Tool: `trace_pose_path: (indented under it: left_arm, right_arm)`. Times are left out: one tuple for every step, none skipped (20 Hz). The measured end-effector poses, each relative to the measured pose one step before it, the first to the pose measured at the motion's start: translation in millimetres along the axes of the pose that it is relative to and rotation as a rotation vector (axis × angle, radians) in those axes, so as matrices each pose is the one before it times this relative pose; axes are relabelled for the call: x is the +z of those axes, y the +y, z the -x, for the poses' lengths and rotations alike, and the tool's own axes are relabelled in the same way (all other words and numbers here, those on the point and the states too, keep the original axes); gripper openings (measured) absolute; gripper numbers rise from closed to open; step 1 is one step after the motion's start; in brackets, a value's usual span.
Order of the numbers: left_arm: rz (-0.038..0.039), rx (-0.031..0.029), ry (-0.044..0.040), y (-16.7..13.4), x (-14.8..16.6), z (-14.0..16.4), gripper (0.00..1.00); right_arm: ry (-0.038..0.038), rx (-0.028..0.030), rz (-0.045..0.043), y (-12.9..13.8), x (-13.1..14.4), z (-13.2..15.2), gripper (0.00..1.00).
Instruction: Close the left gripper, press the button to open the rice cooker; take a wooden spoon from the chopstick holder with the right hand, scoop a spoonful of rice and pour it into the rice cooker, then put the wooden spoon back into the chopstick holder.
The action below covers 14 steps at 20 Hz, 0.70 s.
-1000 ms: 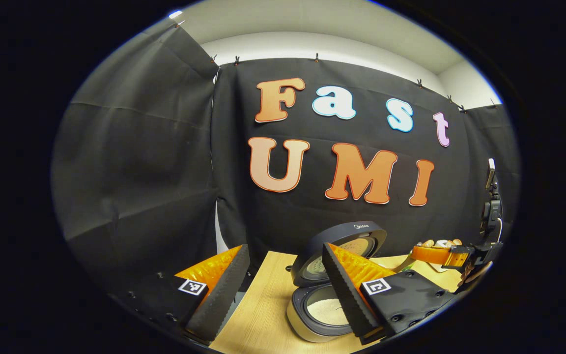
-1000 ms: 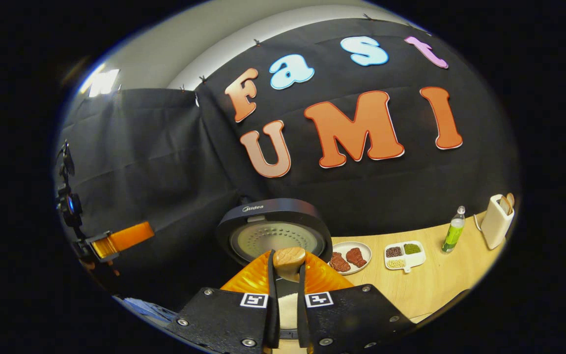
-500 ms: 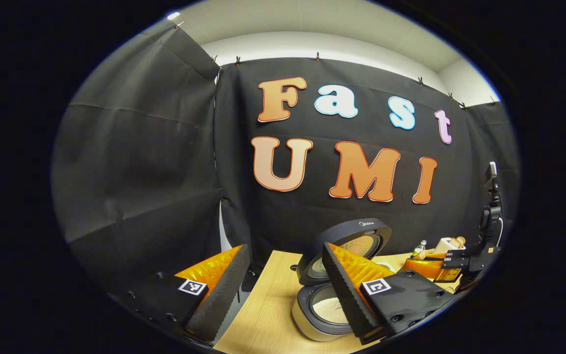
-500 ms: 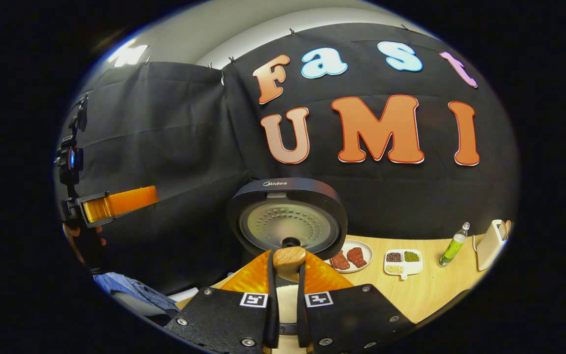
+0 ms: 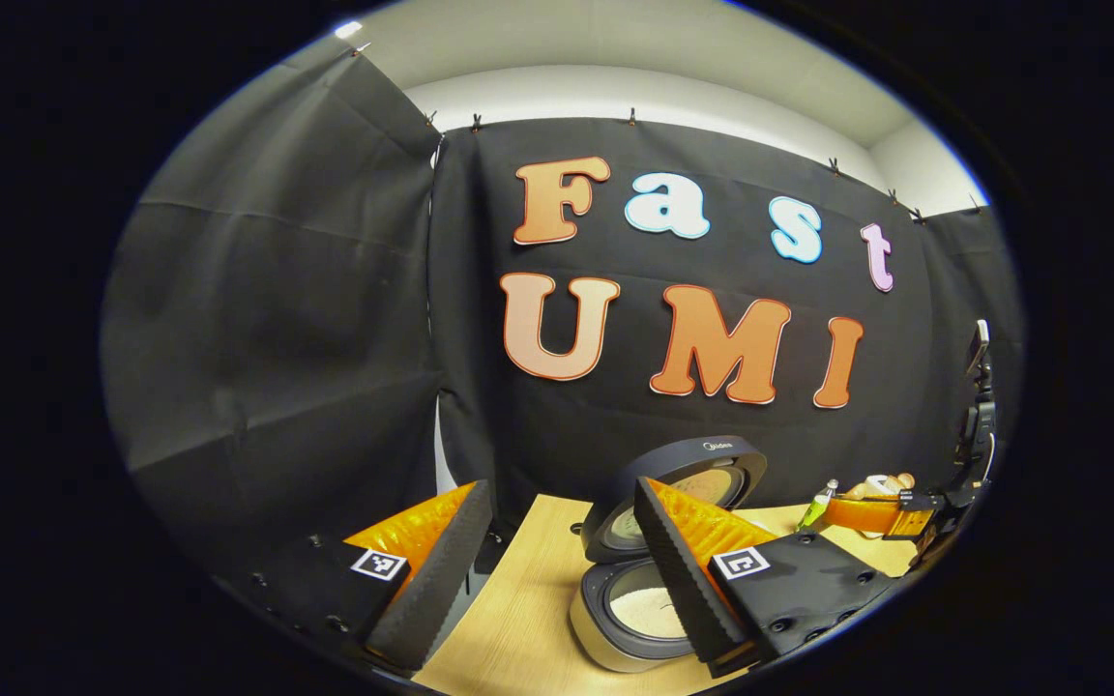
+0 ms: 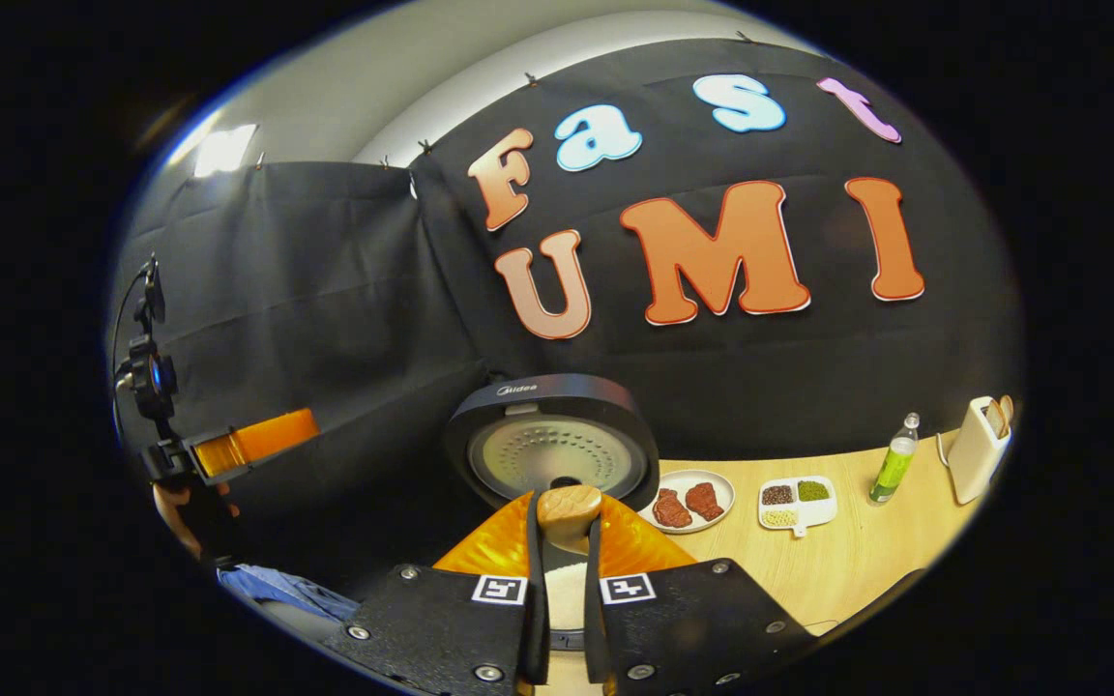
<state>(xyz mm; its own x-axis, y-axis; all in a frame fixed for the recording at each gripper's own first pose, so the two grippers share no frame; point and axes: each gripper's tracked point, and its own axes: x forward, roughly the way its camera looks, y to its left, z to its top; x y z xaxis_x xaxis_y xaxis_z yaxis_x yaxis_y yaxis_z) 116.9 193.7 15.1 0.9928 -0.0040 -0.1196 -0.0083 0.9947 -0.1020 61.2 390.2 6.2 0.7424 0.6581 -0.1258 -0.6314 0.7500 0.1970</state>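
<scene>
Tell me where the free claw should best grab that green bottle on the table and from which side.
Take the bottle around its straight green body, below the narrow neck, probably from the front table edge. It stands upright, so the fingers should close level across it. The tray lies to its left and the holder to its right, both apart from it, so the front looks clearest.

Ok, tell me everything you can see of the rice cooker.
The cooker stands open on the wooden table. Its round dark lid is swung up and tilted back, showing a pale dotted inner plate. In the left gripper view the light-coloured body holds a dark-rimmed pot with white rice.
</scene>
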Motion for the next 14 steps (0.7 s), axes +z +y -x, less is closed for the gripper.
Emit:
trace_pose_path:
  left_arm:
    - [0.00293,0.00473,-0.00517,-1.55,2.33,0.98,0.97]
    - [0.00183,0.00369,-0.00483,-2.89,1.59,1.43,0.98]
    - [0.00038,0.00367,-0.00239,-2.01,2.21,1.53,0.99]
    - [-0.00167,0.00631,-0.00309,-1.27,0.92,-0.75,1.00]
    - [-0.00032,0.00750,-0.00425,-1.92,2.28,-0.78,1.00]
    - [0.00449,0.00418,-0.00458,-2.38,0.92,-0.07,0.98]
    - [0.01199,-0.00053,-0.00603,-4.26,1.62,0.49,0.98]
    - [0.01461,0.00043,-0.00288,-4.55,-0.77,-0.47,0.98]
    - [0.00969,0.00227,0.00100,-2.60,-1.15,-0.48,0.98]
    - [0.00232,0.00553,0.00174,-2.14,-2.52,0.98,0.98]
    - [-0.00327,0.00667,-0.00048,-1.98,-1.14,0.23,0.98]
    - [-0.00180,0.00120,-0.00397,-2.43,1.78,0.93,0.98]
    - [0.00328,-0.00293,-0.00505,-4.09,0.87,1.37,0.98]
    - [0.00627,-0.00319,-0.00419,-3.69,-1.30,0.04,0.97]
  right_arm:
    - [-0.00364,-0.00237,-0.01269,-6.93,3.08,7.59,0.13]
    - [-0.00789,-0.00767,-0.01246,-8.09,4.43,8.53,0.13]
    - [-0.00733,-0.01266,-0.00957,-10.66,4.61,8.51,0.13]
    - [-0.00740,-0.01616,-0.00456,-10.27,3.90,8.42,0.13]
    - [-0.00409,-0.01851,-0.00113,-11.83,3.49,8.27,0.13]
    - [-0.00158,-0.02069,0.00051,-12.41,2.04,8.47,0.13]
    - [-0.00379,-0.02186,-0.00040,-13.88,1.97,9.26,0.13]
    - [-0.00313,-0.02368,0.00080,-13.93,1.59,9.51,0.13]
    - [-0.00024,-0.02371,0.00072,-14.11,0.29,9.65,0.13]
    - [-0.00052,-0.02433,-0.00309,-14.89,0.55,7.67,0.13]
    - [0.00081,-0.02444,-0.00715,-15.82,-0.82,9.08,0.13]
    - [0.00313,-0.02209,-0.00777,-15.11,-1.64,8.04,0.13]
    - [0.00415,-0.02010,-0.00710,-14.71,-2.27,8.03,0.14]
    - [0.00684,-0.02196,-0.00752,-14.39,-3.41,7.50,0.13]
